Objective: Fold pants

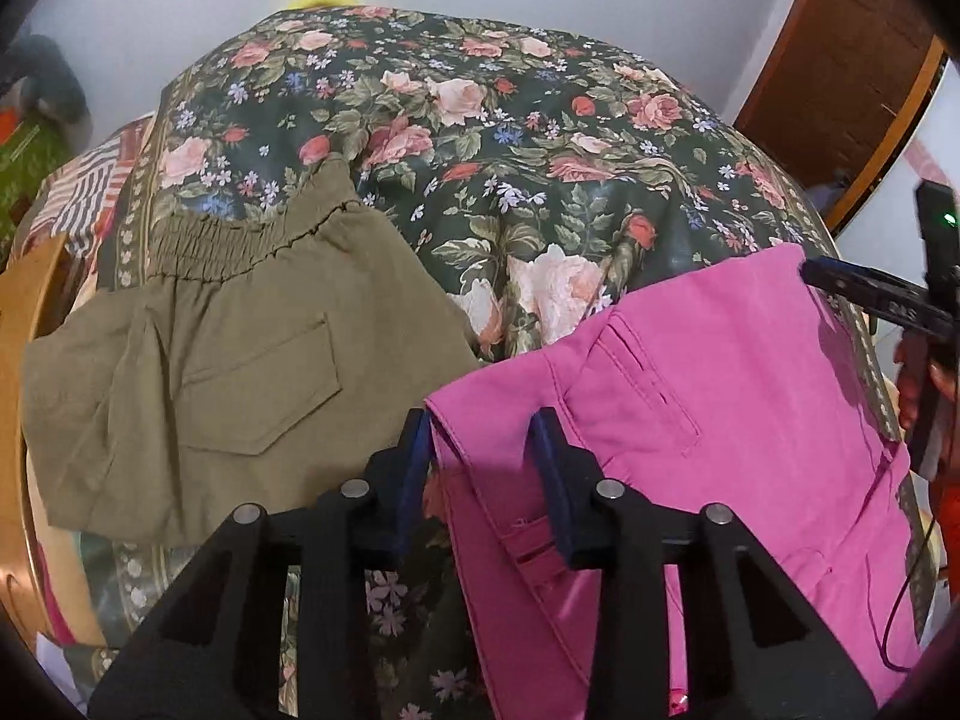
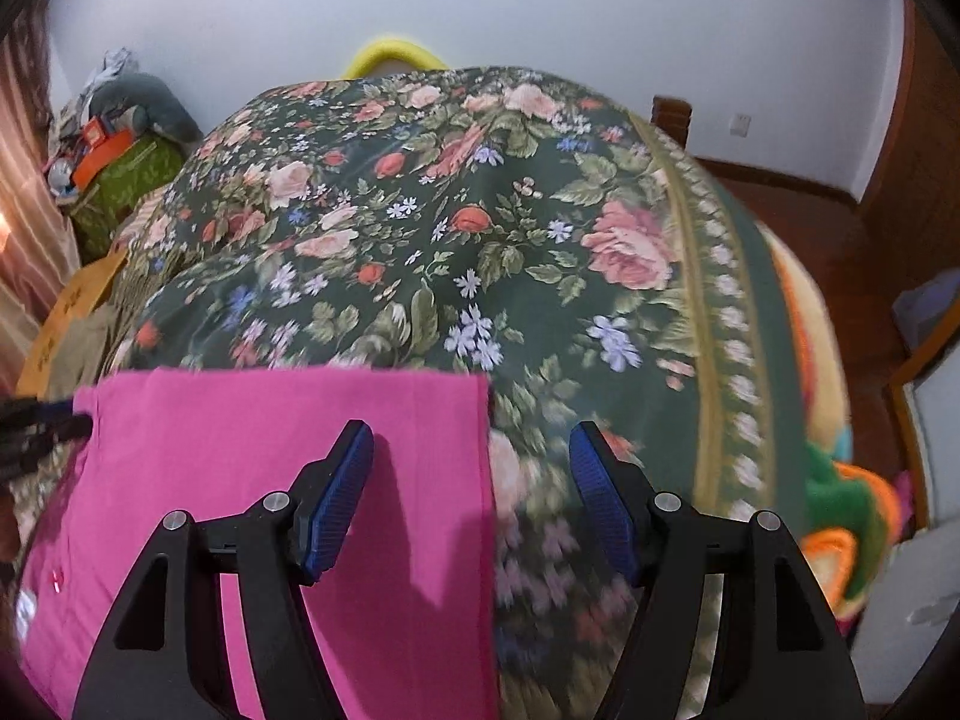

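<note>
With the olive pants (image 1: 198, 384) already folded beside them on the floral bedspread (image 1: 510, 138), the pink pants (image 1: 690, 420) lay seemingly half-folded, my left gripper (image 1: 480, 450) straddling their corner fold and my right gripper (image 2: 471, 498) spread wide above their edge.

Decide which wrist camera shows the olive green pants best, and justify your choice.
The left wrist view: the olive green pants lie folded in full sight, waistband and pocket flap clear, beside the pink pants. The right wrist view catches only an olive sliver at its left edge.
</note>
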Action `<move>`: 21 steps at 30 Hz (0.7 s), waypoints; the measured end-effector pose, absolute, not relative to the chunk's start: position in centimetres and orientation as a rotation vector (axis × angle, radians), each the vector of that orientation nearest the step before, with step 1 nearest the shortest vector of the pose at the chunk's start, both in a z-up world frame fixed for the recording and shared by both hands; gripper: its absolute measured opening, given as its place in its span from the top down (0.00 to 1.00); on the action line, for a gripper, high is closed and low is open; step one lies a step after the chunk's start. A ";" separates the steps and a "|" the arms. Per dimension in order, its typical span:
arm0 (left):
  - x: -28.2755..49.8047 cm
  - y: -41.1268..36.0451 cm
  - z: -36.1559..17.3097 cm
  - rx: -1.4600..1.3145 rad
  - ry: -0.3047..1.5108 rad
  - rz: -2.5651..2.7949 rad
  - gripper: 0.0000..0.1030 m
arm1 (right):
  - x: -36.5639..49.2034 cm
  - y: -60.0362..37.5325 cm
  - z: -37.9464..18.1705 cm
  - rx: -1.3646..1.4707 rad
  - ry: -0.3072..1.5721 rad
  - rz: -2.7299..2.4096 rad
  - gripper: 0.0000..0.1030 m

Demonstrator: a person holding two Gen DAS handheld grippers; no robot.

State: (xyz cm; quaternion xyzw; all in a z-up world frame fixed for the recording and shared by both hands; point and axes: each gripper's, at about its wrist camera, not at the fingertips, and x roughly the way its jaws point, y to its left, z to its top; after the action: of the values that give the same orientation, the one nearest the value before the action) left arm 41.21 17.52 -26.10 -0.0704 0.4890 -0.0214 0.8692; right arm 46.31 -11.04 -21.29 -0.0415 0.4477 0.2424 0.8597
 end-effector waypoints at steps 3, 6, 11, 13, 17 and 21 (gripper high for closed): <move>40.9 17.2 -25.9 -0.131 1.000 -0.059 0.81 | 46.6 -10.4 -21.8 -0.051 0.932 0.544 0.52; 40.7 16.3 -25.5 -0.073 0.974 -0.040 0.85 | 46.1 -9.6 -21.7 -0.060 0.910 0.565 0.83; 40.7 15.4 -23.1 -0.046 0.926 -0.009 0.87 | 45.8 -8.9 -20.6 -0.117 0.888 0.537 0.97; 40.7 15.3 -21.6 -0.039 0.895 -0.006 0.87 | 45.3 -9.3 -19.0 -0.112 0.843 0.519 0.97; 40.5 14.6 -17.3 -0.008 0.814 0.014 0.87 | 44.8 -10.6 -14.4 -0.080 0.760 0.493 0.97; 39.3 14.0 -13.5 0.005 0.738 0.006 0.87 | 43.1 -12.0 -9.1 -0.041 0.662 0.499 0.97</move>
State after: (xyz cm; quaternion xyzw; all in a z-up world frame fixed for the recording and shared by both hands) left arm 39.31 14.02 -13.52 0.0024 0.3609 0.0027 0.9326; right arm 43.06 -12.03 -9.10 -0.0198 0.3214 0.2426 0.9151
